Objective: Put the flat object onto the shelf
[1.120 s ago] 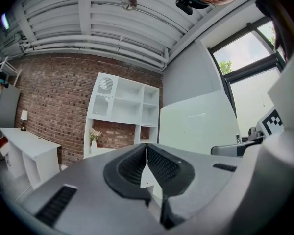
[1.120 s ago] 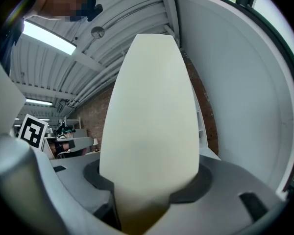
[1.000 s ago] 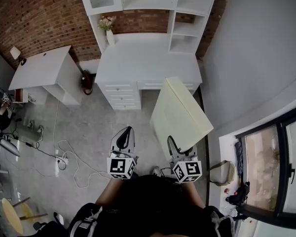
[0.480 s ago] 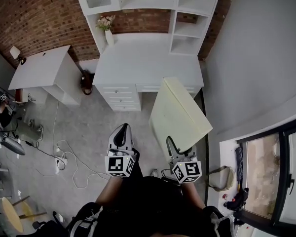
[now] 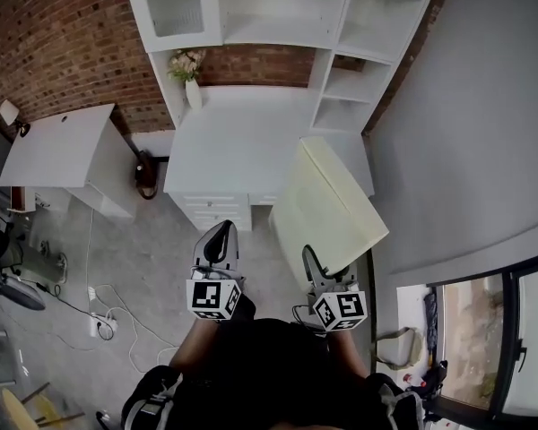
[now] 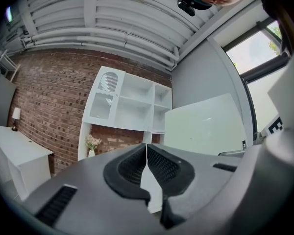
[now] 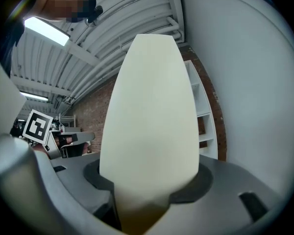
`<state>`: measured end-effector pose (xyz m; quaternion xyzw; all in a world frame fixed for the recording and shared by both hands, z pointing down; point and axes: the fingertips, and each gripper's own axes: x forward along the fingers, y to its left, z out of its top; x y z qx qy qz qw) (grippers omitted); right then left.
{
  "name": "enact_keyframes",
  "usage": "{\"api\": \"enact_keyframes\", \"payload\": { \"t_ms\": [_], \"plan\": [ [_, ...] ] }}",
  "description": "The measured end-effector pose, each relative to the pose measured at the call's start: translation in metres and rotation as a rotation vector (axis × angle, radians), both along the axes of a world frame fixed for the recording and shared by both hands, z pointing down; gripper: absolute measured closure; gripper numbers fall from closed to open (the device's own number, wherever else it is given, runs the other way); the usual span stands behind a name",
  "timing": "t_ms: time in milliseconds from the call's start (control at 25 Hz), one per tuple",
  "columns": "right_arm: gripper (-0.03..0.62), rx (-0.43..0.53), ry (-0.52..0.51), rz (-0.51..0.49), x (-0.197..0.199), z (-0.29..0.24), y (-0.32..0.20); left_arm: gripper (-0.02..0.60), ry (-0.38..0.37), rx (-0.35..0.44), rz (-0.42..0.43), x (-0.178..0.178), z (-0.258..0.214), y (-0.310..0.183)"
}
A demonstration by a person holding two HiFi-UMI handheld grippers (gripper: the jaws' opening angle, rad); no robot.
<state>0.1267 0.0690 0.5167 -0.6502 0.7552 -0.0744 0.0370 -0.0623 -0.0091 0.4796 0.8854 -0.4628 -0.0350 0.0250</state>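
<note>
A flat pale-yellow board (image 5: 327, 211) stands tilted over the floor, in front of the right end of the white desk (image 5: 242, 141). My right gripper (image 5: 326, 279) is shut on its near edge. In the right gripper view the board (image 7: 152, 106) rises between the two jaws and hides most of the scene. The white shelf unit (image 5: 350, 79) stands on the desk against the brick wall, and its compartments look bare. My left gripper (image 5: 218, 247) hangs beside the board, shut, with its pads (image 6: 137, 163) touching and nothing between them. From there the board (image 6: 206, 126) shows to the right.
A vase of flowers (image 5: 190, 72) stands at the desk's back left. A second white table (image 5: 58, 146) is at the left, with a dark bag (image 5: 145, 164) between it and the desk. Cables (image 5: 99, 307) lie on the floor. A grey wall (image 5: 466, 133) and window (image 5: 489, 330) close the right side.
The desk and shelf unit have drawn nearer and lower in the head view as the person moved toward them. Both grippers keep the same pose, with the board still held.
</note>
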Motion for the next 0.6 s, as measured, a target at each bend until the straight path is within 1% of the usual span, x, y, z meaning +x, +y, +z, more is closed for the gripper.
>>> {"api": "enact_keyframes", "payload": {
  "t_ms": [120,240,320,440,600],
  "plan": [
    [0.304,0.011,0.019,0.017,-0.013,-0.011,-0.052,0.566,0.0,0.002,0.025,-0.015,-0.008,-0.045],
    [0.306,0.014,0.009,0.035,-0.025,-0.015,-0.093,0.566,0.006,-0.005,0.038,-0.029,-0.007,-0.083],
    [0.306,0.011,0.008,0.043,-0.033,-0.015,-0.115,0.566,0.007,-0.012,0.051,-0.038,-0.006,-0.103],
    [0.304,0.012,0.034,0.039,-0.045,-0.018,-0.15,0.566,0.004,-0.02,0.067,-0.049,-0.006,-0.131],
    [0.304,0.031,0.069,0.047,-0.042,-0.028,-0.182,0.566,0.008,-0.032,0.074,-0.049,-0.002,-0.158]
  ]
}}
